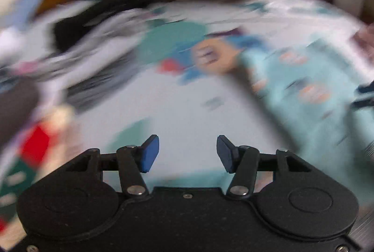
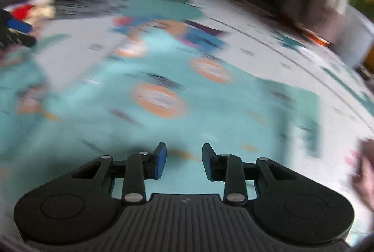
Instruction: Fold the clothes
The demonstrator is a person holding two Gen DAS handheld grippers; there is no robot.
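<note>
Patterned white cloth with teal, orange and blue shapes (image 1: 187, 111) covers the surface you are working on, and both views are smeared, so read the details loosely. The surface could be a bed or a bench; the blur does not settle it.

Your left hand-held gripper (image 1: 187, 153) hangs with its blue pads well apart and nothing between them, only bare patterned cloth below. Your right hand-held gripper (image 2: 184, 162) also shows a clear gap between its pads, with no fabric pinched there; it sits directly over the pale turquoise garment printed with orange ovals (image 2: 163, 100).

That garment is the relation to mind. From the left gripper it lies off to the right and ahead (image 1: 303, 88), with its near edge running diagonally away from you. From the right gripper it is straight underneath and spreads forward and to the left. So the right hand is the nearer one, and I judge the left must cross rightward to reach an edge.

A heap of unfolded clothes in grey, white, red, pink and blue (image 1: 46, 41) lies to the left of the left gripper, apart from the turquoise piece. The garment looks spread flat, not yet folded, though blur hides its far corners.
</note>
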